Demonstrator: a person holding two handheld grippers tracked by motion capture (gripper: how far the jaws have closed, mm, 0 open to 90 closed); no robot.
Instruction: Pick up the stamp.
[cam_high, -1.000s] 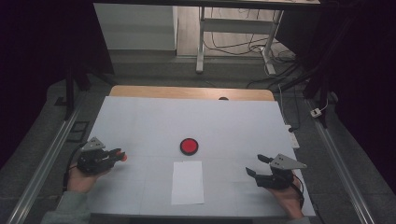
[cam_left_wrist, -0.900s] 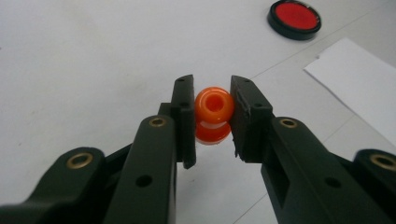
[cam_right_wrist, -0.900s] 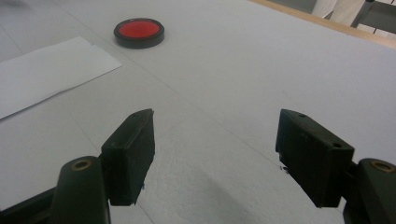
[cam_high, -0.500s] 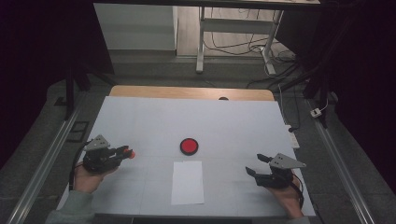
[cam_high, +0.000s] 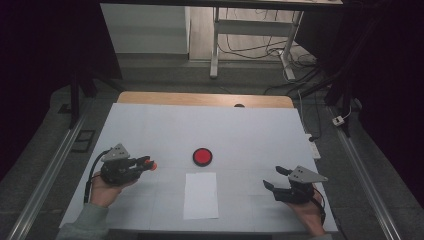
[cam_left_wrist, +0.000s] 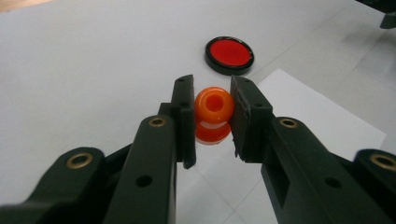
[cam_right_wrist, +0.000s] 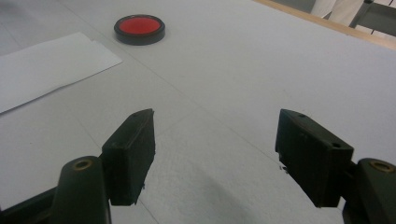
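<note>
My left gripper (cam_high: 146, 163) (cam_left_wrist: 212, 109) is shut on a small orange bead-like piece (cam_left_wrist: 214, 106) (cam_high: 152, 165), held above the white table at the left. Ahead of it lies a red disc with a black rim (cam_high: 202, 156) (cam_left_wrist: 229, 55) (cam_right_wrist: 139, 28). A white sheet of paper (cam_high: 200, 195) (cam_left_wrist: 322, 121) (cam_right_wrist: 46, 65) lies just in front of the disc. At the right, my right gripper (cam_high: 275, 178) (cam_right_wrist: 215, 154) rests low over the table, its jaws wide open with nothing between them.
The white table cover (cam_high: 250, 130) ends at a wooden strip (cam_high: 200, 99) along the far edge. Metal rails (cam_high: 45, 175) run down both sides. A desk frame and cables (cam_high: 250, 45) stand on the floor beyond.
My left gripper has moved right toward the red disc and lifted slightly, carrying the orange piece. The right gripper has stayed put.
</note>
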